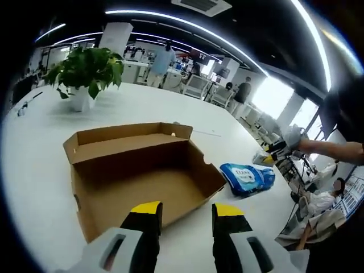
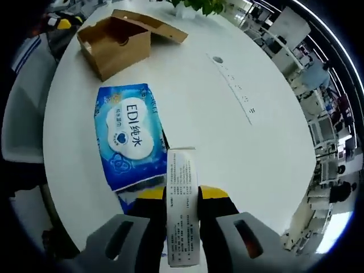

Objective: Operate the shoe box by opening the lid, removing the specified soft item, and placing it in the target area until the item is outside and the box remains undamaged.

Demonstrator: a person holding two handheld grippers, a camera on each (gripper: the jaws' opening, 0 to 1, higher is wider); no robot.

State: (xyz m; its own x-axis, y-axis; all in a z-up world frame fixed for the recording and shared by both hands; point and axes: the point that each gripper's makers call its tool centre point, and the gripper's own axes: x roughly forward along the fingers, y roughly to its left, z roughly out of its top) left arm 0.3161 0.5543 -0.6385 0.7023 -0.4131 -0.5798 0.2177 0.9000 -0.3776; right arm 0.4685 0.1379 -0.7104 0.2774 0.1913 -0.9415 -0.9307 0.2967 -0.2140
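The brown cardboard shoe box (image 1: 142, 170) stands open on the white table, its lid folded back and its inside bare. My left gripper (image 1: 186, 213) hovers open over the box's near edge, nothing between its yellow-tipped jaws. A blue soft tissue pack (image 1: 247, 177) lies flat on the table to the right of the box. In the right gripper view the same pack (image 2: 131, 133) lies just left of my right gripper (image 2: 182, 196), which is shut on a narrow white printed carton (image 2: 182, 216). The box (image 2: 116, 42) sits farther off. The right gripper (image 1: 277, 149) also shows beyond the pack.
A potted green plant (image 1: 88, 71) stands on the table behind the box. A person's arm (image 1: 335, 151) reaches in from the right. People stand and sit in the office behind. A thin marked strip (image 2: 233, 85) runs across the table; the table edge (image 2: 54, 170) curves close by.
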